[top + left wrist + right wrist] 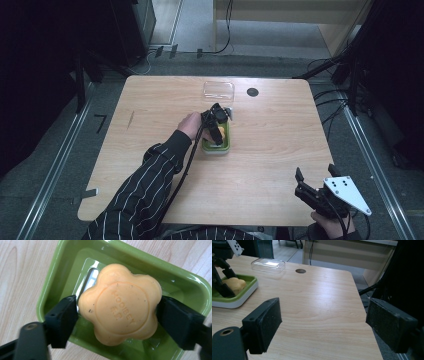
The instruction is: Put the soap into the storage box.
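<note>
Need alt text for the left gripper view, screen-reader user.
An orange flower-shaped soap lies in a green dish on a wooden table, between the two black jaws of the left hand-held gripper. The jaws flank the soap at its left and right edges; whether they press on it is unclear.

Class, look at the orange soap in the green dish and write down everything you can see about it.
The soap is a pale orange bar shaped like a rounded flower, with a raised circle and stamped letters on top. It looks waxy and slightly speckled with dark flecks. It lies flat in the green dish, on the wooden table. The left gripper has its black fingers on either side of it, at or very near its edges.
</note>
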A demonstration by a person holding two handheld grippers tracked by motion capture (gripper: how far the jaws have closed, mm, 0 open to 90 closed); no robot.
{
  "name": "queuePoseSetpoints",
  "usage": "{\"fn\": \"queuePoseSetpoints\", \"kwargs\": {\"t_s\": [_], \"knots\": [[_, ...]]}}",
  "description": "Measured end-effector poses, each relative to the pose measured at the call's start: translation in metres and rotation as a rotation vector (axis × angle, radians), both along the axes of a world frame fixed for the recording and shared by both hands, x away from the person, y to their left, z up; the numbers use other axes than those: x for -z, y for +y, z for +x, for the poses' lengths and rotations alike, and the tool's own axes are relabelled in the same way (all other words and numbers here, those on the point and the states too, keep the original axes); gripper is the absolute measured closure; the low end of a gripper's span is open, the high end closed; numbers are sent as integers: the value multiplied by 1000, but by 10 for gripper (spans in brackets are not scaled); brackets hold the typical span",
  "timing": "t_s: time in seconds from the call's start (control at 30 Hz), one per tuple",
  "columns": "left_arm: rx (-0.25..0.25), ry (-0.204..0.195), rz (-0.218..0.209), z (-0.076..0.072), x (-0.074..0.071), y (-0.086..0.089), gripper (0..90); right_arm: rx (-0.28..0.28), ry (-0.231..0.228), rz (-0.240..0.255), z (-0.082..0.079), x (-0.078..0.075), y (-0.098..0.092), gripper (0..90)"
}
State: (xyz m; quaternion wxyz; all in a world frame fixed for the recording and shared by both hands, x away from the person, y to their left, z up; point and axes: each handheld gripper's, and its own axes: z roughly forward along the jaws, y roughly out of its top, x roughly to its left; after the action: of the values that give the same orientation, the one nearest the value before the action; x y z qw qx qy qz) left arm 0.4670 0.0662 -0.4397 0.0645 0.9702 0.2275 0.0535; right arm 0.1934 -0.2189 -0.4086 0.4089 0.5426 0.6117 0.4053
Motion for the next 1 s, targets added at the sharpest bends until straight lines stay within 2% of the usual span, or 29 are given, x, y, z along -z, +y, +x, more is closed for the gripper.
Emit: {"fn": "queuePoseSetpoints", "kwargs": {"t_s": [0.33, 0.5, 0.6, 0.7, 1.0], "knots": [[-55, -15, 0, -4, -17, 4, 107, 0, -1, -2, 0, 0, 0, 137], [-75, -25, -14, -10, -27, 11, 80, -1, -2, -2, 0, 0, 0, 137], [-90, -27, -20, -14, -32, 17, 68, -1, -1, 0, 0, 0, 0, 137], [-96, -18, -6, -18, -35, 25, 63, -5, -1, 1, 1, 0, 1, 137], [-149, -31, -11, -28, -44, 53, 38, -14, -2, 2, 3, 0, 3, 137]]}}
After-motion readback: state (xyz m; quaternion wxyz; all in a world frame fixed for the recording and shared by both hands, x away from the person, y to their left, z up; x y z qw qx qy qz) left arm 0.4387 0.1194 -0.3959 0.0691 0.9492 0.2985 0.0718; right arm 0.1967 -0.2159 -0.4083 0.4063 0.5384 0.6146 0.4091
